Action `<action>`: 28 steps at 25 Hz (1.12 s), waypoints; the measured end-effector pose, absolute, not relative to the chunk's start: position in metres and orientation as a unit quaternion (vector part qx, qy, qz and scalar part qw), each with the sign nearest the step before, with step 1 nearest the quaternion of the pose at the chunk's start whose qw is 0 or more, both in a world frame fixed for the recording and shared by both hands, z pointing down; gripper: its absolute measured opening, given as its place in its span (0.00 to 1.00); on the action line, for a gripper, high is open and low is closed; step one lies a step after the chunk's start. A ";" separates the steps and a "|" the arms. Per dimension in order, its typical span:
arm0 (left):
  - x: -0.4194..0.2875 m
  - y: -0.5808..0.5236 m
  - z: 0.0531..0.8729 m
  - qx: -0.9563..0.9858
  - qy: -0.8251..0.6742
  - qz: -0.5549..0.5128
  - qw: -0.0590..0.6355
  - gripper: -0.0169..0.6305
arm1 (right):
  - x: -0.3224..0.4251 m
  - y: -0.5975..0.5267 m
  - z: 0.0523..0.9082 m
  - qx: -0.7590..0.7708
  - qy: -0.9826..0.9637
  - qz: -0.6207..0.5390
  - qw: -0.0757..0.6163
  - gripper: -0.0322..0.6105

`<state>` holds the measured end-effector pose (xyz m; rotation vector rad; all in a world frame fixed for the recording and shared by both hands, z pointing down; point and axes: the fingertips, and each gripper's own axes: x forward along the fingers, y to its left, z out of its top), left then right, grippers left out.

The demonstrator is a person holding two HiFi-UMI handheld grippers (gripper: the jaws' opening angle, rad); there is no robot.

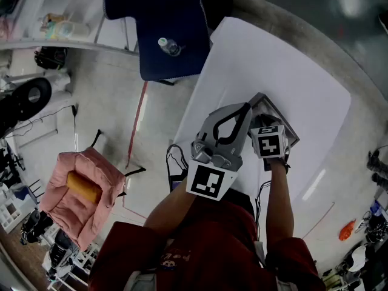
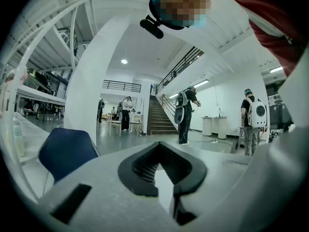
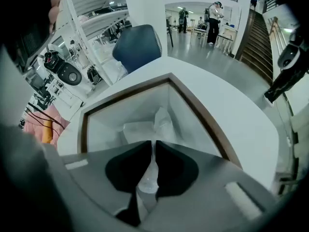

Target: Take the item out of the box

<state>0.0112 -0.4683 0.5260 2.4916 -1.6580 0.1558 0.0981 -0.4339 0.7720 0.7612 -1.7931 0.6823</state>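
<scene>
Over the white table [image 1: 303,90], you work with a tool in each hand, and the job looks roughly half done: the grip appears made, the lift not yet.

The open, brown-rimmed box [image 3: 203,115] sits on the side of the table nearest you, and both tools hang above it.

Your left tool [image 2: 158,146] is held clear of the box and aimed out across the hall. Its jaws meet at the tips, with nothing between them.

Your right tool [image 3: 154,144] points down into the box. Its jaws are pinched almost together on a fold of the clear plastic bag [image 3: 161,120].

That bag is the item to come out. It lies crumpled on the pale floor of the box, well below the rim, with its upper end drawn up between the right jaws. What the bag wraps cannot be made out through the plastic, and no other contents show in the box.

By the look of it, what is left is to raise the bag over the rim and set it down on the bare table beside the box, with the thin plastic liable to slip from so narrow a pinch.
</scene>
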 end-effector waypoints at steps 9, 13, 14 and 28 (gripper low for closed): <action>0.006 -0.465 0.522 0.828 -0.553 0.052 0.073 0.03 | 0.100 -0.434 0.768 0.332 -0.740 0.285 0.511 0.06; 0.002 -0.462 0.515 0.829 -0.554 0.046 0.064 0.03 | 0.101 -0.433 0.761 0.343 -0.742 0.289 0.499 0.06; 0.001 -0.461 0.512 0.828 -0.555 0.044 0.062 0.03 | 0.100 -0.433 0.757 0.347 -0.743 0.289 0.494 0.06; -0.008 -0.427 0.476 0.839 -0.542 0.033 0.026 0.03 | 0.091 -0.423 0.698 0.398 -0.763 0.241 0.449 0.06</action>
